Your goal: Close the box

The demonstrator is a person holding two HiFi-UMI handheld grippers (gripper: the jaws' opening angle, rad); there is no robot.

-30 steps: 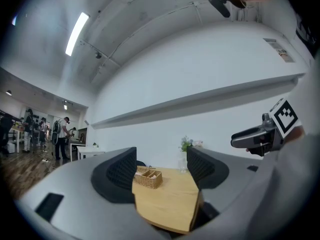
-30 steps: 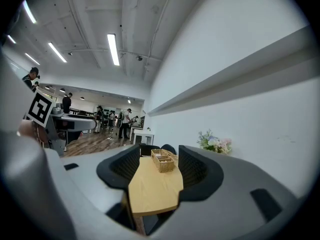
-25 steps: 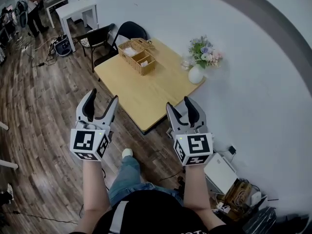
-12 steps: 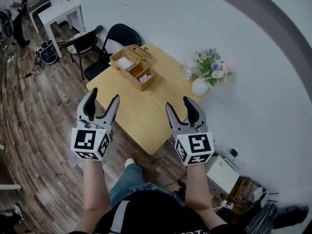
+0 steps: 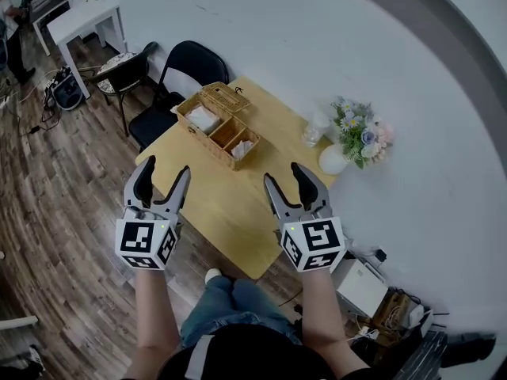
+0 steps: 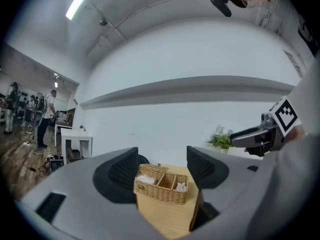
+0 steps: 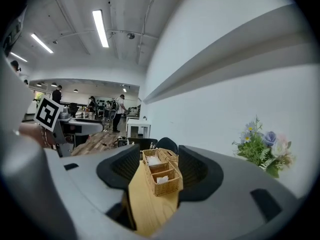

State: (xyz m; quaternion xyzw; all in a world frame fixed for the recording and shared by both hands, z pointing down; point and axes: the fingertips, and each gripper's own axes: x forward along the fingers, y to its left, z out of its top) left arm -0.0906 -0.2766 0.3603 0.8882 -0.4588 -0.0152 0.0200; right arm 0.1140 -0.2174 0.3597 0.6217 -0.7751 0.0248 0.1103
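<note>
At the far left of the room, seen from the head view, a white side table (image 5: 89,18) stands on the wood floor (image 5: 47,204), with a dark chair (image 5: 129,63) just beside it and a black chair (image 5: 188,63) drawn up to the wooden table (image 5: 238,212) at its far left corner. Nearer the person, the left gripper (image 5: 165,171) is held in the air over the table's left edge, well apart from everything on the top. Its own view shows the two jaws wide apart with nothing between them, only the box seen far off through the gap.

On the table, near that far left corner and lying along the edge, sits the wicker box (image 5: 219,127). It has three compartments in a row. White contents show in the end one by the black chair and in the one at the opposite end. The woven lid (image 5: 226,97) is swung back off the top and leans out on the box's far side, so the box is open.

Right of the box, the right gripper (image 5: 285,176) hangs above the table's near right edge, level with the left one and touching nothing; its view shows the jaws spread as wide, empty, framing the box lengthwise (image 7: 161,175). Beyond it, at the table's right corner against the white wall (image 5: 333,46), stand a small glass (image 5: 314,133) and a white vase (image 5: 333,159) of flowers (image 5: 363,134)
</note>
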